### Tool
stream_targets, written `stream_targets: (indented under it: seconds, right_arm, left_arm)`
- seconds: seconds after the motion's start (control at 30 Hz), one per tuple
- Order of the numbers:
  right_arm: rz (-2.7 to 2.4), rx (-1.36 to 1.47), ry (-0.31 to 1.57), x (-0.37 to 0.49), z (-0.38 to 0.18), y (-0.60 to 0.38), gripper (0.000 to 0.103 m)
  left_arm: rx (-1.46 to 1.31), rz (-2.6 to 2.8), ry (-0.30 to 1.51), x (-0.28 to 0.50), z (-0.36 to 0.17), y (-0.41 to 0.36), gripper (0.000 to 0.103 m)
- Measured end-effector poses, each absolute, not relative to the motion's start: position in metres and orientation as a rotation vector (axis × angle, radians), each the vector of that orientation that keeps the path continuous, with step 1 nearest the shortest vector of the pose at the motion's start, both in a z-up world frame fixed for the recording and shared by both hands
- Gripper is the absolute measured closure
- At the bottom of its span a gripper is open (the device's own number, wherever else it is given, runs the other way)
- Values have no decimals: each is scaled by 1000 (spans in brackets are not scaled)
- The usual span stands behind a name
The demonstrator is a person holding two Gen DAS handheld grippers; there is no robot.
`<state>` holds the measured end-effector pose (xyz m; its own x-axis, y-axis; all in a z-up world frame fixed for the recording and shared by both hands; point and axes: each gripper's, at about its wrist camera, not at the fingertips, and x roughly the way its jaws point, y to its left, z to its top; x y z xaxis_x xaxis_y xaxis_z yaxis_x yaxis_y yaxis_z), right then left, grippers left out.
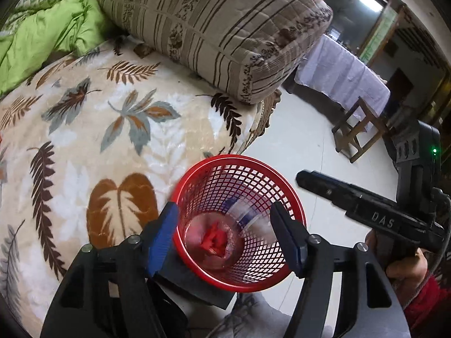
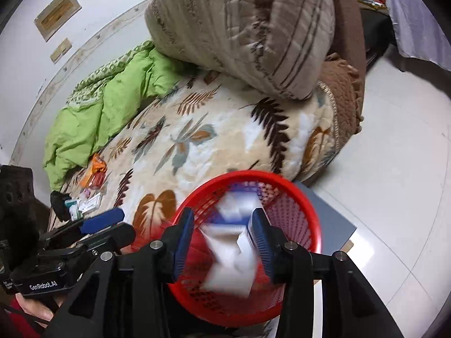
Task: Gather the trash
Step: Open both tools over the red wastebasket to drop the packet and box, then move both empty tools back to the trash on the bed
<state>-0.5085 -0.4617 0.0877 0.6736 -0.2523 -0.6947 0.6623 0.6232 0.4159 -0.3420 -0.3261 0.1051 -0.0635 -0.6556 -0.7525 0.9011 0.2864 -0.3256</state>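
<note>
Over the red basket (image 2: 248, 248), both grippers (image 1: 225, 225) (image 2: 222, 239) stand open; falling white packet (image 2: 231, 253) could bounce out off the rim.

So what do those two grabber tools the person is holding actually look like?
Both are black plastic hand-held tools. The left gripper and right gripper each end in two fingers with ribbed blue pads. One body reads "DAS", the other "GenRobot.AI". A green light glows on one, a dark cable trails, and the person wears a red sleeve.

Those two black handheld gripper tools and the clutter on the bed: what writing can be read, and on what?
"DAS": on the black right gripper body.
"GenRobot.AI": on the black left gripper body.
Small boxes and packets on the leaf-patterned blanket: print too small to read.
Framed wall plaques: unreadable.
</note>
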Motion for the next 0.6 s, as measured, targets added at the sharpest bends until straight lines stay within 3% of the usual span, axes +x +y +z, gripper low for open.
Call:
stream_targets:
  seconds: [0.23,0.6]
  right_arm:
    - [-463,668,583,-494,107,-456,53]
    - [-186,560,640,-394,127,-375,49]
  left_arm:
    - [251,-1192,910,-319,136,-286,33]
    - [141,-935,853,-251,151,-164,31]
